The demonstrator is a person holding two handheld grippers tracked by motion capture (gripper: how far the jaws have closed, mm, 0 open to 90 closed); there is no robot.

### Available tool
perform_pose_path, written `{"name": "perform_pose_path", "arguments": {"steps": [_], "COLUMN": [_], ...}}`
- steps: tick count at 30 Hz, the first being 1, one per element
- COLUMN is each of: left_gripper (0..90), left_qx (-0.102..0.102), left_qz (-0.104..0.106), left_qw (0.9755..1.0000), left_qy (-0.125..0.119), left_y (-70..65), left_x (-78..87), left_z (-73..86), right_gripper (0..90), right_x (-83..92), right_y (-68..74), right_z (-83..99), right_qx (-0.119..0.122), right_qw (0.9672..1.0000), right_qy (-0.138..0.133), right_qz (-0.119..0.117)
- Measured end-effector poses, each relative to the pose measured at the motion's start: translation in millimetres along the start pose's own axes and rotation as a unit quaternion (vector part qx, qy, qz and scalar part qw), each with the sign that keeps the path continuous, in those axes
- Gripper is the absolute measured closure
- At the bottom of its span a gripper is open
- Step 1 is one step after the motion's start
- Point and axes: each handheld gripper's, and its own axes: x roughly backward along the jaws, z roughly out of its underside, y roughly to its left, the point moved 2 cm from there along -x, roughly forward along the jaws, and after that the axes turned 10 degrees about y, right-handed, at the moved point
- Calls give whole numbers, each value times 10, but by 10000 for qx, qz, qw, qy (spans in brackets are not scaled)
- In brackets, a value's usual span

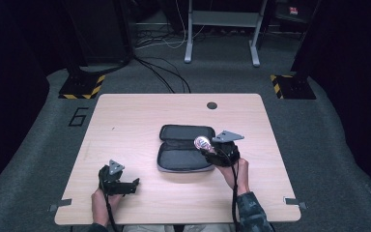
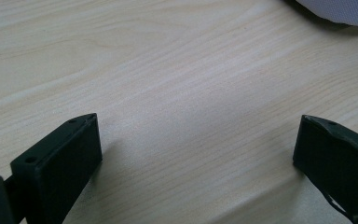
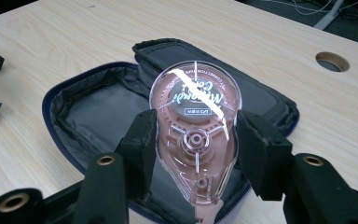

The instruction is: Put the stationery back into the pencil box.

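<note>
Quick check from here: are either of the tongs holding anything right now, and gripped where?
Right tongs hold a clear pink correction tape dispenser, clamped on its two side edges, above the open pouch. Left tongs are open and hold nothing.

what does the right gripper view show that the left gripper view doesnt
The right gripper view alone: the right gripper shut on a clear pink correction tape dispenser, held above an open dark pencil case, and a round hole in the table. The left gripper view alone: the left gripper with its jaws wide apart and nothing between them, low over bare wood. Both share the light wooden table.
</note>
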Motion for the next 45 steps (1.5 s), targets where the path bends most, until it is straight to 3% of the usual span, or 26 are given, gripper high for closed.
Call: {"name": "perform_pose_path", "arguments": {"steps": [15,28,37,44,45], "left_gripper": [15,15,15,15,15], "left_qx": [-4,-7,-10,-5,-3], "left_qz": [4,3,0,0,1], "left_qw": [10000,10000,10000,10000,10000], "left_qy": [-4,-5,9,5,5], "left_y": [-1,0,0,0,0], "left_x": [1,1,3,2,2], "left_z": [0,0,0,0,0], "right_gripper": [499,499,498,498,498], "right_x": [-255,-453,-705,-848,-866], "right_y": [106,122,152,186,211], "right_z": [-108,-81,-8,5,7], "right_qx": [83,-21,-95,2,-144], "right_qw": [9996,9990,9970,9946,9944], "right_qy": [83,256,628,962,984], "right_qz": [-263,-361,-433,-383,-369]}}
